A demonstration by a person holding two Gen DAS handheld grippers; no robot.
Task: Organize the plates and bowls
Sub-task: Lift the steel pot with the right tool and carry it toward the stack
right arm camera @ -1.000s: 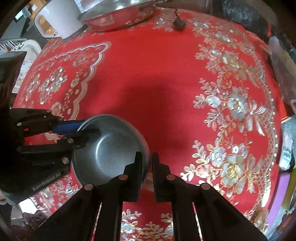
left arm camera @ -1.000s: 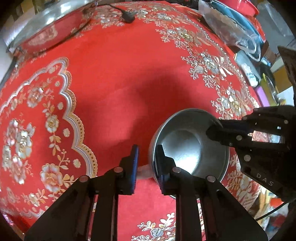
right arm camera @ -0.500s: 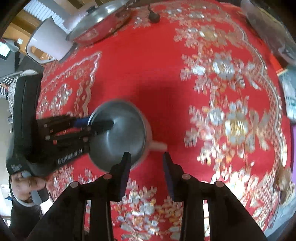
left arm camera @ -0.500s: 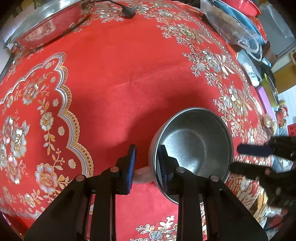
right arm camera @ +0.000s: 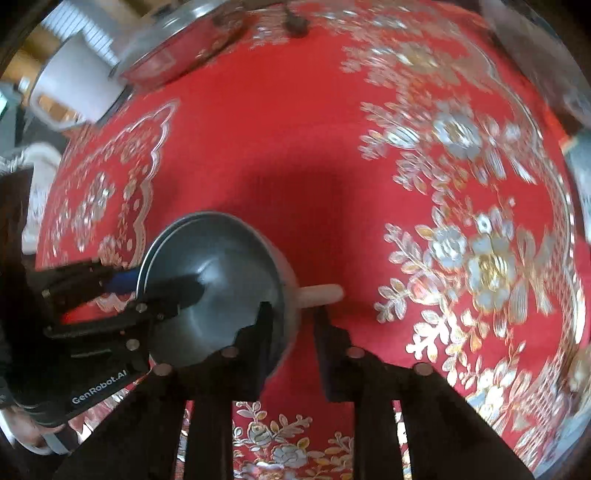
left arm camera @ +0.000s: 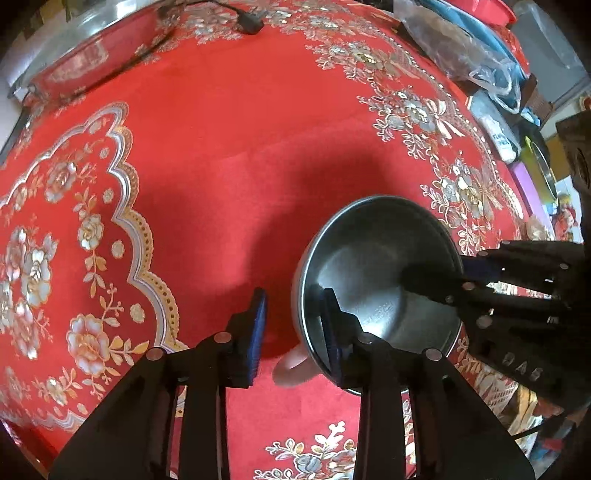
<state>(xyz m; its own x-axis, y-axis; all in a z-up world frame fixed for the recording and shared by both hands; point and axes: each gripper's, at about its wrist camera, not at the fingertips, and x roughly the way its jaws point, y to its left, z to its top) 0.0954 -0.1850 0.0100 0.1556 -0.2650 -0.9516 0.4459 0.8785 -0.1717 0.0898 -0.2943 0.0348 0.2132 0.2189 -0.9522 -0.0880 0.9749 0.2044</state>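
Observation:
A steel bowl (left arm camera: 380,273) sits on the red flowered tablecloth (left arm camera: 229,155), with a pale handle-like piece (left arm camera: 293,365) sticking out under its near side. My left gripper (left arm camera: 295,321) is open, one finger outside the rim and one inside. My right gripper (right arm camera: 293,317) is open and straddles the bowl's (right arm camera: 218,288) opposite rim, beside the pale piece (right arm camera: 321,293). The right gripper shows at the bowl's far rim in the left wrist view (left arm camera: 454,275), and the left one in the right wrist view (right arm camera: 147,286).
A large steel pan (left arm camera: 92,55) with a black cord (left arm camera: 243,22) sits at the table's far edge, next to a white pitcher (right arm camera: 74,85). Plastic-wrapped items and coloured dishes (left arm camera: 472,48) crowd the far right edge.
My left gripper has opened wider around the bowl's rim. My right gripper let go of the rim, drew back, and has come back to straddle it, open.

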